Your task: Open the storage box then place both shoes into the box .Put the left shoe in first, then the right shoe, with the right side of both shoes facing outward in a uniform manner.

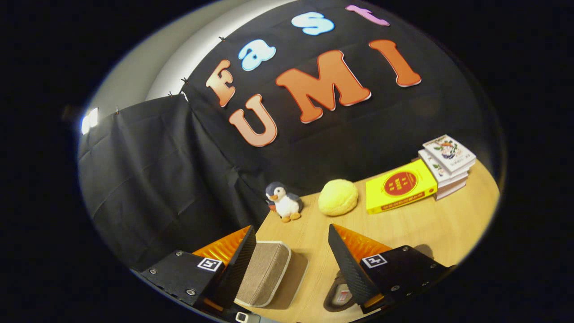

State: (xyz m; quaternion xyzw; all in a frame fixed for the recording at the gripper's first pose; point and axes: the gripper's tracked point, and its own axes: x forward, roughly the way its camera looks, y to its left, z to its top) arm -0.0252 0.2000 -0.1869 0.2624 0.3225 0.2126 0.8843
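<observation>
One shoe (264, 273) lies between the spread gripper (291, 251) fingers.

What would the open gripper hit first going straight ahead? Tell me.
Probably the yellow plush ball at the table's back; the gripper holds nothing. The penguin toy sits just beside that line. Depth is uncertain.
</observation>
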